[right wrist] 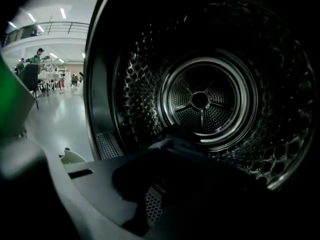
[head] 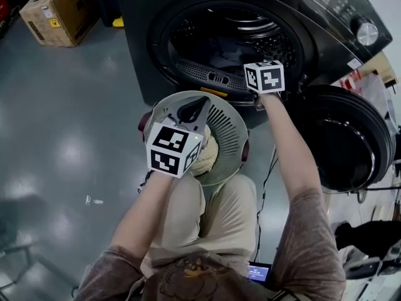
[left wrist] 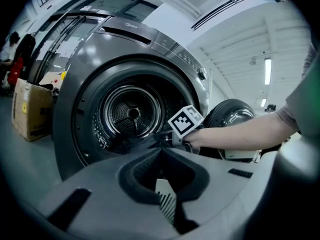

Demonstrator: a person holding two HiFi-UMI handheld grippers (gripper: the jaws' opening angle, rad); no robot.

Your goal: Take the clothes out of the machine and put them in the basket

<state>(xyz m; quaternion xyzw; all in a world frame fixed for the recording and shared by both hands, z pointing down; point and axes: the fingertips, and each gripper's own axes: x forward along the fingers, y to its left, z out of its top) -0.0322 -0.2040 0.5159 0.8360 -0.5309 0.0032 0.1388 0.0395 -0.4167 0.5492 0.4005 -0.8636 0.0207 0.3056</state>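
One dark garment, at the mouth of the drum, clamped between the closed fingers of the right gripper. Probably light, limp and unbreakable; any bunched fold should serve as a hold. It is crumpled, with no true long axis, and its slack runs from the fingers back into the drum. Left gripper: fingers together, empty, basket beneath them.

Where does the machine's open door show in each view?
Head view: the door hangs open at the right, at middle height.
Left gripper view: right of centre, round and dark.
Right gripper view: not in it.
Shared landmark: the drum, seen in all three.
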